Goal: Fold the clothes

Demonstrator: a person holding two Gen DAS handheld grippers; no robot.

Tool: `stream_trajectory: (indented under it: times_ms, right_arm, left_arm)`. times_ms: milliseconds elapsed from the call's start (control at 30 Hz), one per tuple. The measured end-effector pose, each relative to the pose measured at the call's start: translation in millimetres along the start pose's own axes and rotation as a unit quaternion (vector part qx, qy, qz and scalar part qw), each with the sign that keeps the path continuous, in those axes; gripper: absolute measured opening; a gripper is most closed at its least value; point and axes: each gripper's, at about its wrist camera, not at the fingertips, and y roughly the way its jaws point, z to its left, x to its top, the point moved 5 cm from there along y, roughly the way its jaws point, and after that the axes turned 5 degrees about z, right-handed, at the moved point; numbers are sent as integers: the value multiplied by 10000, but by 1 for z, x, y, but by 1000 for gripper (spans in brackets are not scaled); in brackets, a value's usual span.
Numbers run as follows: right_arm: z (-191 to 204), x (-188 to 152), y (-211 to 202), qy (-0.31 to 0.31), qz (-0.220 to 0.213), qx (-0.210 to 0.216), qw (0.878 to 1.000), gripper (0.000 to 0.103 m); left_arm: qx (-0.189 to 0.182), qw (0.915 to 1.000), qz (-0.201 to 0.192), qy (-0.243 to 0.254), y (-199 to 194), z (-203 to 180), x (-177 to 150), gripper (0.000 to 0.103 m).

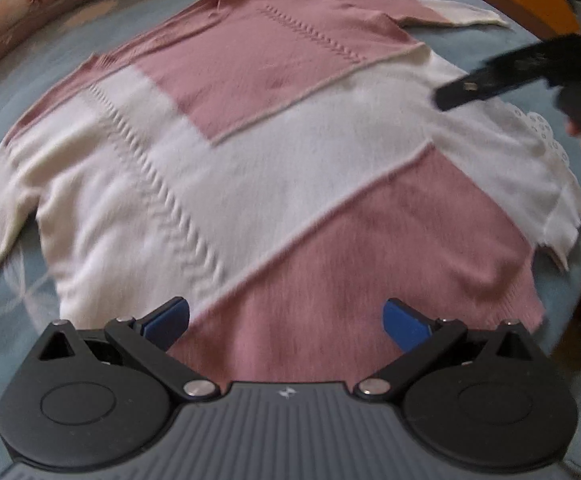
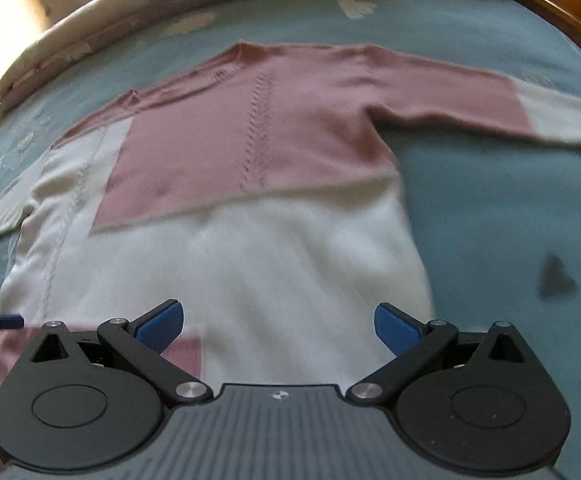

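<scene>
1. Lying flat on a blue-grey bedspread [image 2: 490, 208] is a pink-and-white colour-block sweater [image 1: 274, 168], spread out w/ body open and both sleeves out to the sides.
2. Left gripper [image 1: 286, 320], seen from its own cam, hovers over the pink hem area of the sweater; blue fingertips [image 1: 170, 318] stand wide apart, nothing btwn them.
3. Right gripper [image 2: 278, 326], seen from its own cam, hovers over the white lower part of the sweater; its blue fingertips [image 2: 160, 324] also stand wide apart, holding nothing.
4. In the left cam, a blurred black finger of the right gripper [image 1: 502, 80] reaches in from the right edge, above the white band of the sweater; can't tell if it touches the fabric.
5. One pink sleeve w/ a white cuff stretches toward the right in the right cam, lying flat on the bedspread.
6. A beige patterned quilt [image 2: 102, 40] lies bunched along the far edge of the bed.
7. An orange-brown wooden bed frame [image 2: 562, 4] shows at the top right.
8. Both views are motion-blurred, so fine knit detail is unclear.
</scene>
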Motion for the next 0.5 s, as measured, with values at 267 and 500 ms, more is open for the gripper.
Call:
stream_trajectory:
  times_ms: [267,500]
  right_arm:
    - [-29,11,9,238,-19,-203,9995,103]
    - [-8,45,18,122,-247,-67,9996,103]
  left_arm:
    - [122,9989,94,-451,2,34,-5,102]
    - [150,9981,-312,-508,2,49,23,102]
